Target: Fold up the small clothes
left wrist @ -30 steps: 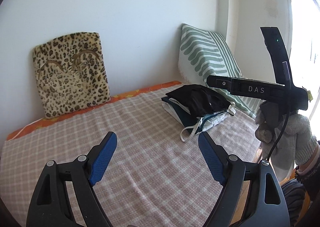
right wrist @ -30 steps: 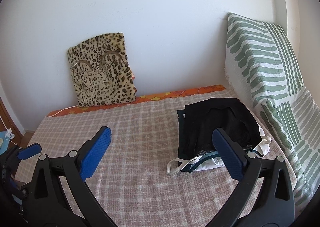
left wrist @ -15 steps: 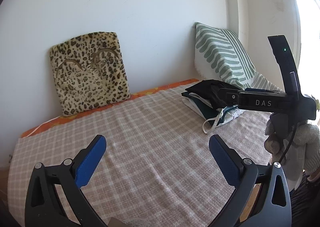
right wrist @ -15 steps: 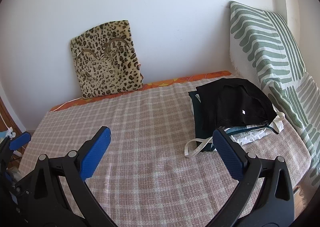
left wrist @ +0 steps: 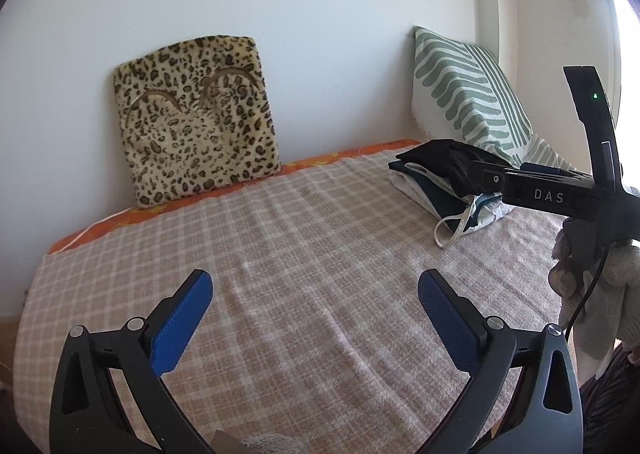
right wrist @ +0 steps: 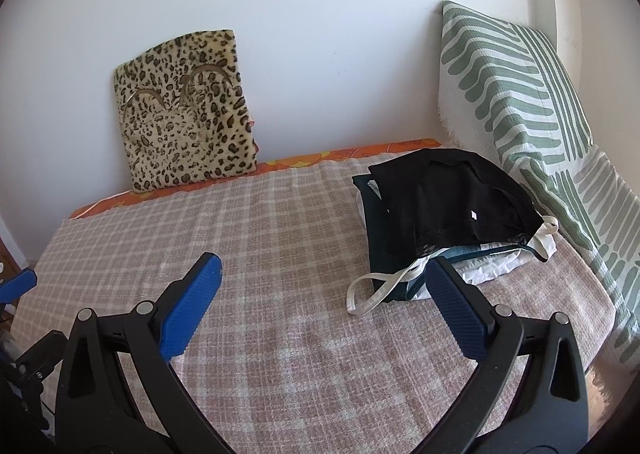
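Observation:
A stack of folded small clothes (right wrist: 448, 214), black on top with white and teal beneath and a white strap hanging out, lies at the right of the checked bedspread (right wrist: 280, 254). It also shows in the left wrist view (left wrist: 444, 178). My right gripper (right wrist: 320, 278) is open and empty, held over the bedspread just left of the stack. My left gripper (left wrist: 316, 294) is open and empty over the bare middle of the bedspread. The right gripper's body (left wrist: 552, 194) shows at the right in the left wrist view.
A leopard-print cushion (right wrist: 184, 126) leans on the white wall at the back. A green-striped pillow (right wrist: 512, 94) stands at the right beside the stack. An orange sheet edge (right wrist: 320, 158) runs along the wall. The bed's front edge lies below both grippers.
Both grippers have drawn back and swung a little left, so the stack sits further right and further away in both views. Both stay open and empty.

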A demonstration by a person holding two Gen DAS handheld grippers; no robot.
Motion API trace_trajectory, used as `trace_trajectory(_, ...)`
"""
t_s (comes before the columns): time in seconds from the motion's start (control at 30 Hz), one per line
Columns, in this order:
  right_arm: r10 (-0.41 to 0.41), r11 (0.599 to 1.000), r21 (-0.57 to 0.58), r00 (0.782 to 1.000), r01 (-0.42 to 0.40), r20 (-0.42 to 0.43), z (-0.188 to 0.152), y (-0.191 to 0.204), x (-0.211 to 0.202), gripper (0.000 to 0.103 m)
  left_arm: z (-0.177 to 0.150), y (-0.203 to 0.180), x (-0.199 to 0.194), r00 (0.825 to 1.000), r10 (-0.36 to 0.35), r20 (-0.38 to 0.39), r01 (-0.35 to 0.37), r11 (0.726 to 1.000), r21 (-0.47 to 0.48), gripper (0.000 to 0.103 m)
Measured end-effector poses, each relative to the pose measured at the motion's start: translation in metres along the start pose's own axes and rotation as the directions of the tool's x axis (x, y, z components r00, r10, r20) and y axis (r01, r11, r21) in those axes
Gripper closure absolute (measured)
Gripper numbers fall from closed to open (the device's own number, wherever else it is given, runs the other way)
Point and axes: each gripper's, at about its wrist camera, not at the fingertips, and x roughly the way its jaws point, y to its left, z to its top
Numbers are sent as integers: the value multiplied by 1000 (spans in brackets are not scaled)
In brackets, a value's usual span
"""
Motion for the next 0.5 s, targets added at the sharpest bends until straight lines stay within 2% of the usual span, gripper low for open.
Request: trace_trajectory(0.5,-28,999,40,1000,28,12,-3,-8,1,0,-1,-2,-1,1000,15,-7,-15,1000,24,1)
